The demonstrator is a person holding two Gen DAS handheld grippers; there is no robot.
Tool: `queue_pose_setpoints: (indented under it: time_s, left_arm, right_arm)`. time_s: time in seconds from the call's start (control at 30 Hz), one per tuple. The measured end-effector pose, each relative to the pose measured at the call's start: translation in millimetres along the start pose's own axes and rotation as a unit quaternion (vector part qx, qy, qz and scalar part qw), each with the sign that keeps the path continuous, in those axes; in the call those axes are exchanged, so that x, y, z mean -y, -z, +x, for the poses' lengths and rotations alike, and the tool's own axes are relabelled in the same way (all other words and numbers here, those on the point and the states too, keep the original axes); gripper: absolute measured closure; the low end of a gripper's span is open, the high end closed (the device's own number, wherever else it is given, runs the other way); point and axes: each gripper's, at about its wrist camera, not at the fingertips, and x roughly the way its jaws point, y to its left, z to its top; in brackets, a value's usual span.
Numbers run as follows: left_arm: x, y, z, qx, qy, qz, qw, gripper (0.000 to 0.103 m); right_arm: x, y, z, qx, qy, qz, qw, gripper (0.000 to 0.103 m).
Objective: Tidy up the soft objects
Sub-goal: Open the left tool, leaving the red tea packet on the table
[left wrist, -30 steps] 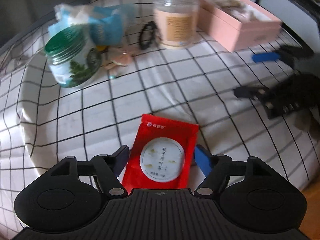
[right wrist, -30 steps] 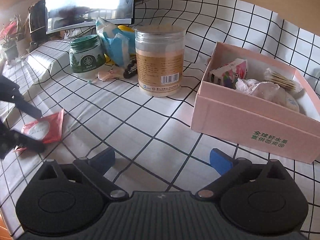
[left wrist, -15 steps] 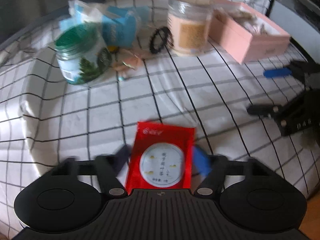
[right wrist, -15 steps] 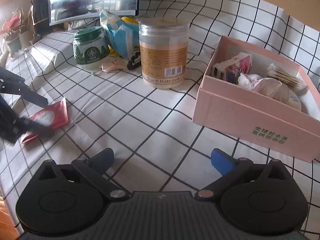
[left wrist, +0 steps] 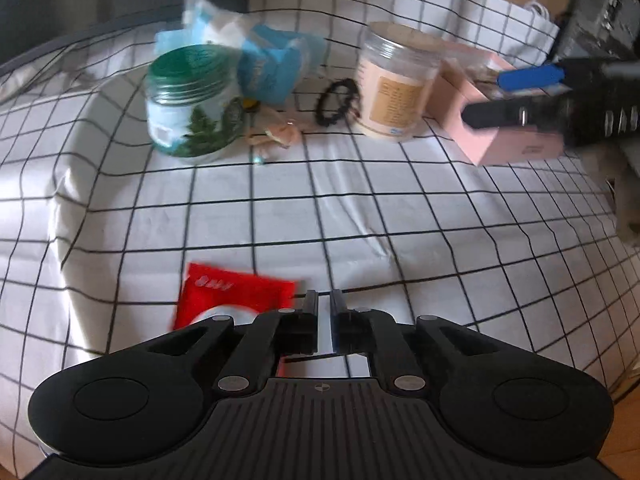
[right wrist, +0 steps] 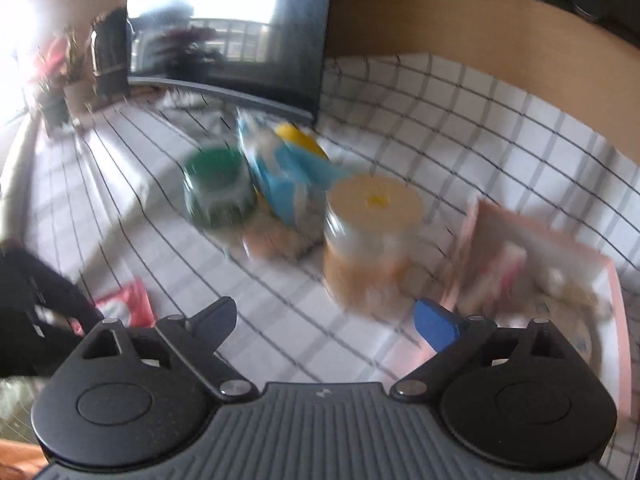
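Observation:
A red tea packet (left wrist: 232, 294) lies flat on the checked cloth, and shows small at the left in the right wrist view (right wrist: 126, 306). My left gripper (left wrist: 324, 300) is shut just right of it, with the packet partly under the left finger and only cloth showing in the slit between the pads. My right gripper (right wrist: 324, 316) hangs in the air, its jaws wide but closing, with nothing between them. It appears at the far right of the left wrist view (left wrist: 528, 96), in front of the pink box (left wrist: 508, 144). The pink box (right wrist: 560, 248) holds several soft items.
At the back stand a green-lidded jar (left wrist: 192, 104), a blue and white bag (left wrist: 268, 64) and a tall clear jar (left wrist: 394, 84). A black hair tie (left wrist: 336, 100) and a pink clip (left wrist: 280, 134) lie between them. A dark monitor (right wrist: 240, 32) is behind.
My left jaws have gone from wide open to shut, and the red packet now sits left of them instead of between them. My right gripper has risen and moved toward the pink box.

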Motion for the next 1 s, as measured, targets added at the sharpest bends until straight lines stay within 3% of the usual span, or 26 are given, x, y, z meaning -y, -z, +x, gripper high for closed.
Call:
queue_pose_setpoints:
  time_s: [0.1,0.23,0.33,0.43,0.73,0.87,1.0]
  left_arm:
    - [-10,5,-2,0.005,-0.006,-0.024,0.9997,0.095]
    - [-30,11,-23,0.036,0.020,-0.085,0.9955,0.095]
    - [-45,17,-27,0.035,-0.002,-0.102,0.9942,0.092]
    - [-54,19,-21,0.009,-0.057,-0.077,0.9954,0.090]
    - [-39,14,-10,-0.021,0.000,-0.042,0.9989,0.088]
    - [-21,6,-16,-0.016,-0.003,-0.012,0.9998,0.086]
    - [5,5,-17,-0.030,-0.028,0.066,0.9970,0.083]
  right_arm:
    - [-7,-11,6,-0.001,-0.007,-0.001,1.000,0.006]
    - [-24,3,21,-0.029,-0.016,-0.017,0.999,0.006]
    - [-36,21,36,-0.053,-0.011,-0.029,0.998,0.006]
    - [-44,36,48,-0.079,-0.011,-0.036,0.996,0.007]
    - [-38,66,52,-0.084,-0.001,-0.029,0.996,0.006]
    - [-27,75,51,-0.063,-0.009,-0.006,0.998,0.005]
    - [-25,84,48,-0.036,-0.011,-0.009,0.999,0.004]
